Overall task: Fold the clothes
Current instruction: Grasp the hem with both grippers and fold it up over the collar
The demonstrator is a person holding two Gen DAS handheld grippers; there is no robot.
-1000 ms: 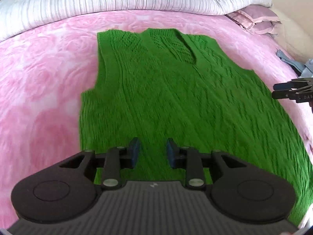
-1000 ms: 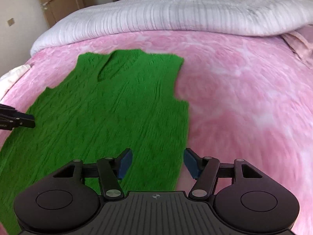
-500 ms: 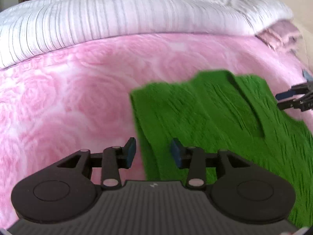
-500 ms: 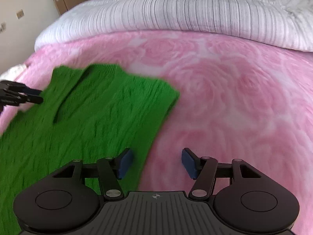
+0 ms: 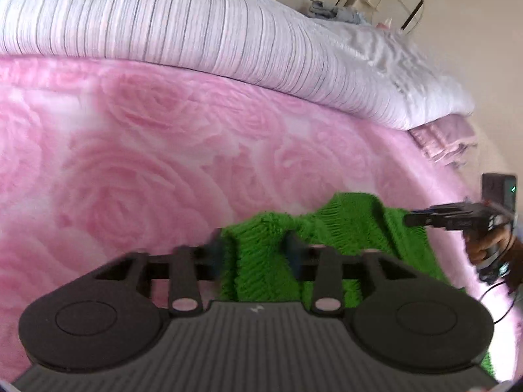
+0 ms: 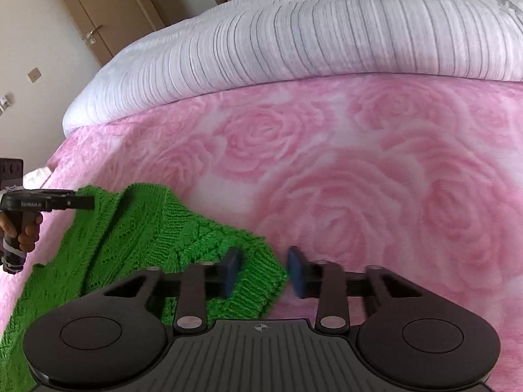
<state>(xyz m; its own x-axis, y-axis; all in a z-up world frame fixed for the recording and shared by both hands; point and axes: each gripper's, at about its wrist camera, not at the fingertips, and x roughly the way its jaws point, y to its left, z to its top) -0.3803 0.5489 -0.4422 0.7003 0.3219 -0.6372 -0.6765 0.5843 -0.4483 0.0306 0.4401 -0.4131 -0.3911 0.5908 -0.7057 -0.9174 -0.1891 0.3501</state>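
A green knitted vest (image 5: 353, 225) lies on the pink rose bedspread (image 5: 130, 179). In the left wrist view my left gripper (image 5: 255, 251) straddles a raised bunch of its left shoulder; the jaws are closing with knit between them, still apart. In the right wrist view my right gripper (image 6: 263, 271) straddles the right shoulder corner of the vest (image 6: 147, 228), its jaws also closing around the knit edge. Each view shows the other gripper side-on over the vest: the right gripper (image 5: 425, 219) at the right, the left gripper (image 6: 88, 203) at the left.
A rolled white striped duvet (image 5: 196, 26) runs across the head of the bed, with a pink pillow (image 5: 447, 140) at its right end. A person's hand (image 6: 23, 232) holds the left gripper's handle. A wooden door (image 6: 81, 16) stands beyond the bed.
Both grippers travelled from the vest's lower part up to its shoulders and dropped onto them. The right jaws have narrowed, and the knit is now bunched up between the left fingers.
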